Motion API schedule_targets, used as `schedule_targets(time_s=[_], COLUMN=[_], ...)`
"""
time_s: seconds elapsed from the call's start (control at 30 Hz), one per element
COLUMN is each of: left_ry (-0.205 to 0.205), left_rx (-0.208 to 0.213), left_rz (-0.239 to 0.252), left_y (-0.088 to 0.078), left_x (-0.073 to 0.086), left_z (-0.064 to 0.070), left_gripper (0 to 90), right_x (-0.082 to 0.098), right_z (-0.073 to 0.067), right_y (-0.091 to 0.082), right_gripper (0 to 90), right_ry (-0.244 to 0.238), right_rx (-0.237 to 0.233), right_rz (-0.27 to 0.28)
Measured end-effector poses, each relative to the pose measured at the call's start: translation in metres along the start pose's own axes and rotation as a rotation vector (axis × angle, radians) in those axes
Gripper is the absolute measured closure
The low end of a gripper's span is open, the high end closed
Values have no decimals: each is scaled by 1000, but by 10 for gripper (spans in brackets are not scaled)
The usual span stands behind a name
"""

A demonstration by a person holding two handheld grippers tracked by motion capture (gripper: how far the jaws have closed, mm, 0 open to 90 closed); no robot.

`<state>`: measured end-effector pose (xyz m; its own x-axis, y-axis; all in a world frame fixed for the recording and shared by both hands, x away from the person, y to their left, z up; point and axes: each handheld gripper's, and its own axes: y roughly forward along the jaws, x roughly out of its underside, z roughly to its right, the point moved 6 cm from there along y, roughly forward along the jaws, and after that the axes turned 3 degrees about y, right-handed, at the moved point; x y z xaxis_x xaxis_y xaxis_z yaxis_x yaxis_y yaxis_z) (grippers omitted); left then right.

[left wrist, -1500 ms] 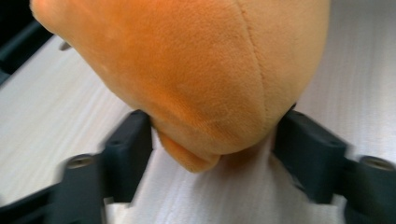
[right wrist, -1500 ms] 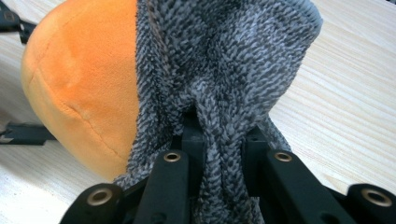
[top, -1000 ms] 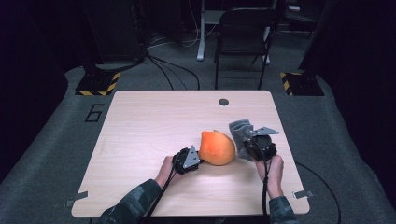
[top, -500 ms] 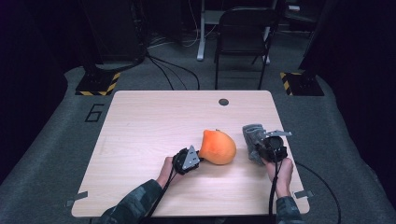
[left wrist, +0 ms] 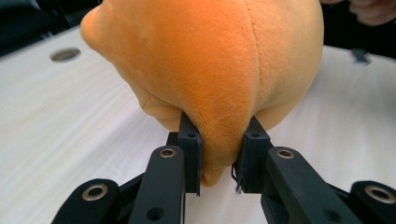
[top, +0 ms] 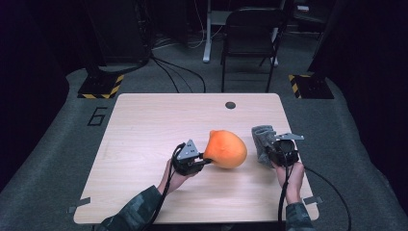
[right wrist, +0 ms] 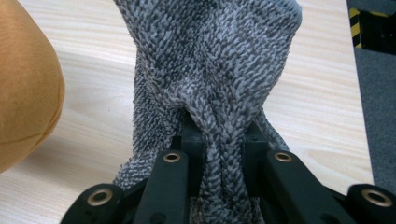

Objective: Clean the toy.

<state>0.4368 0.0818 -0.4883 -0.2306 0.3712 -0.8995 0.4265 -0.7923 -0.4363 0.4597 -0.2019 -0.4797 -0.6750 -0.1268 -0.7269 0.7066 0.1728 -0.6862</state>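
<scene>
My left tongs [top: 206, 159] clamped on near-left edge of orange plush toy [top: 225, 149]; jaws pinch fold of its fabric, seen close in left gripper view [left wrist: 219, 161]. Toy sits on light wood table [top: 159, 120], right of centre, toward near side. My right tongs [top: 270, 148] clamped on bunched grey knit cloth [top: 262, 139], just right of toy, near table's right edge; cloth rises between jaws in right gripper view [right wrist: 223, 154]. Toy and cloth apart. Black chair [top: 250, 33] on floor beyond far edge.
</scene>
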Motion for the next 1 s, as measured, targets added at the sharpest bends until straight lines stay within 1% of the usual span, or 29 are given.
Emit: schedule_targets(time_s=[0.03,0.07,0.1,0.13,0.17,0.2,0.23,0.27,0.3,0.33,0.37,0.4,0.43,0.47,0.5,0.53,0.57,0.6,0.67,0.73,0.77,0.8,0.83,0.87,0.9,0.93,1.0], left_ry=[-34,-61,-61,-127,-164,-181,-181,-200,-211,-227,-227,-237,-237,-249,-249,-254,-260,-256,-280,-281,-294,-294,-302,-318,-318,-309,-311], left_rx=[19,26,26,50,65,65,65,77,88,86,86,91,91,96,96,96,99,99,103,116,119,119,120,118,118,116,121], left_rz=[-8,-19,-19,-33,-38,-45,-45,-47,-52,-65,-65,-79,-79,-88,-88,-99,-103,-105,-106,-117,-115,-115,-117,-114,-114,-119,-124], left_y=[-1,-3,-3,-5,-6,-6,-6,-6,-5,-2,-2,1,1,4,4,7,8,9,12,14,15,15,16,17,17,17,18], left_x=[-1,-1,-1,-1,-1,0,0,0,1,3,3,6,6,10,10,13,14,15,17,20,21,21,22,24,24,25,25], left_z=[-1,-2,-2,-4,-5,-5,-5,-6,-6,-6,-6,-6,-6,-7,-7,-7,-7,-7,-5,-5,-4,-4,-4,-3,-3,-2,-2], left_gripper=[755,755,755,754,754,754,754,754,754,753,753,753,753,753,753,752,752,752,752,751,751,752,752,752,753,753,752], right_x=[-1,-2,-2,-5,-7,-10,-10,-14,-16,-19,-19,-24,-24,-29,-29,-33,-34,-35,-35,-33,-31,-31,-28,-23,-20,-17,-13], right_z=[-1,-1,-1,-3,-4,-8,-8,-13,-17,-22,-22,-34,-34,-49,-49,-66,-75,-85,-106,-126,-135,-135,-146,-159,-162,-163,-161], right_y=[-1,-3,-3,-7,-9,-12,-12,-18,-21,-25,-25,-32,-32,-39,-39,-45,-47,-49,-49,-48,-46,-46,-43,-35,-30,-25,-18], right_gripper=[771,771,771,771,771,771,771,771,771,771,771,771,771,771,771,770,769,769,768,768,768,768,768,768,768,768,769], right_ry=[1,-9,-9,-11,-18,-20,-20,-28,-42,-50,-50,-77,-77,-106,-106,-135,-157,-170,-208,-243,-272,-272,-293,-312,-334,-337,-342], right_rx=[1,2,2,0,-4,-12,-12,-17,-21,-28,-28,-38,-38,-54,-54,-82,-96,-111,-136,-154,-163,-163,-177,-173,-170,-166,-131], right_rz=[2,6,6,21,29,44,44,57,64,72,72,87,87,99,99,116,124,130,130,135,129,129,122,97,83,70,55])
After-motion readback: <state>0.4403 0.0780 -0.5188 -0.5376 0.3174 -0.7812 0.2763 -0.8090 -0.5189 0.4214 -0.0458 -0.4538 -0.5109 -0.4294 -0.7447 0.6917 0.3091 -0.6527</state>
